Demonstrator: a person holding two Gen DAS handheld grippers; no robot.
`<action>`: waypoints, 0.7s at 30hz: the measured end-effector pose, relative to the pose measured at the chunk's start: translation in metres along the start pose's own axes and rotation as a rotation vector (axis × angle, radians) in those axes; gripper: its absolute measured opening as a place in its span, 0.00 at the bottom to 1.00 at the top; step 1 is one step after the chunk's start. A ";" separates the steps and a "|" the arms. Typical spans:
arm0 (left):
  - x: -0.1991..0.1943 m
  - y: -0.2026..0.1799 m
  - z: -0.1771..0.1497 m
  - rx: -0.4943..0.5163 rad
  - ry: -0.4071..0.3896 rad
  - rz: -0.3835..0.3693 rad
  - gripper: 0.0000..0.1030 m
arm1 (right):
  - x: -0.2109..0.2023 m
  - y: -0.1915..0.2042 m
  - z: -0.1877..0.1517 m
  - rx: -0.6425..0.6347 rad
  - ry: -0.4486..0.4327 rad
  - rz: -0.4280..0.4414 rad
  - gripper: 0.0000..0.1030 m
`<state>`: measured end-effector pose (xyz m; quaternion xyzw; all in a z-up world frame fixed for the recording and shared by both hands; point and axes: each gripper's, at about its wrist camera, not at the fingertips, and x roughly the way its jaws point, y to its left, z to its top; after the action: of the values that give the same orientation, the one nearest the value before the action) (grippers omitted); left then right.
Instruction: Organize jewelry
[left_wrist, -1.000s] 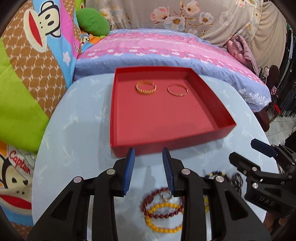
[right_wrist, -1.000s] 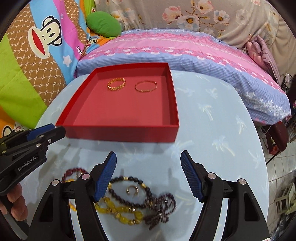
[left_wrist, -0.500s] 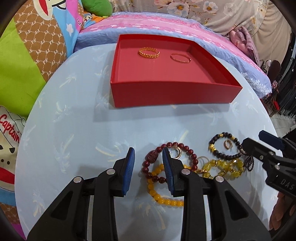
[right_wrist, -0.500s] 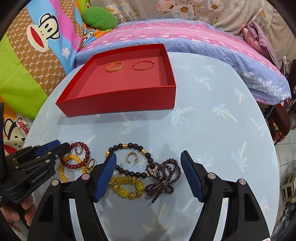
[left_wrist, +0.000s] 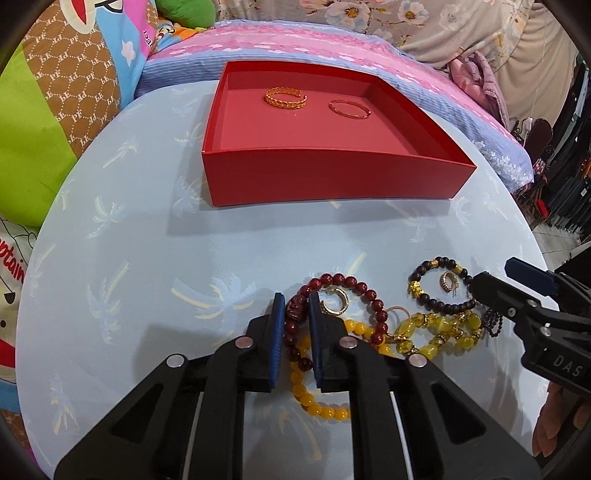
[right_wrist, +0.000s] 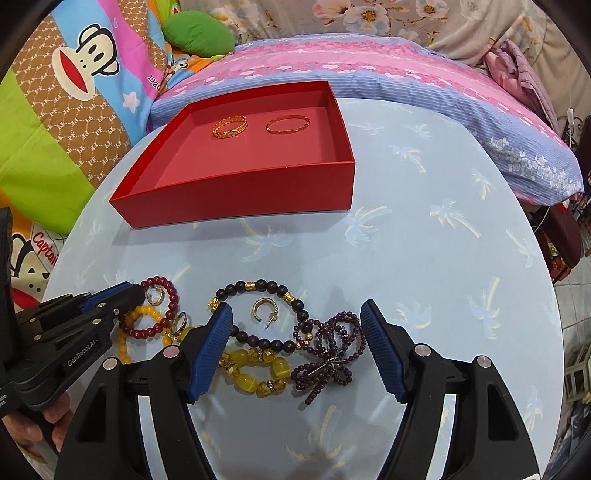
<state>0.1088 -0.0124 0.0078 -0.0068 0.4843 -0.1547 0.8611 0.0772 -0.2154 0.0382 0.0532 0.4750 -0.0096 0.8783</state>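
A pile of bead jewelry lies on the pale blue table near me. My left gripper is closing its jaws, and the blue pads press the carved bead of the dark red bracelet, which rests on a yellow bead bracelet. My right gripper stands open over a black bead bracelet, a gold hoop earring and a purple bead bundle, touching none. The red box farther back holds two gold bangles.
A chunky yellow bracelet lies between the right fingers. Small gold rings sit among the beads. The round table ends against a pink and blue quilt; cartoon pillows crowd the left. A hand holds each gripper.
My left gripper dropped from the box's front wall down onto the bead pile, and its jaws narrowed around the dark red bracelet. The right gripper sank slightly and kept its width.
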 end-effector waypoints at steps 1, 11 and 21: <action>-0.002 0.000 0.001 -0.006 -0.002 -0.007 0.12 | 0.001 0.000 0.000 -0.001 0.000 0.002 0.65; -0.021 0.000 0.009 -0.023 -0.037 -0.039 0.12 | 0.018 0.004 0.007 -0.017 0.019 0.012 0.46; -0.011 0.005 0.006 -0.039 -0.006 -0.028 0.12 | 0.034 0.015 0.007 -0.066 0.033 0.001 0.41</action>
<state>0.1100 -0.0056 0.0189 -0.0309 0.4845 -0.1572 0.8600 0.1032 -0.2002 0.0148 0.0246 0.4894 0.0071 0.8717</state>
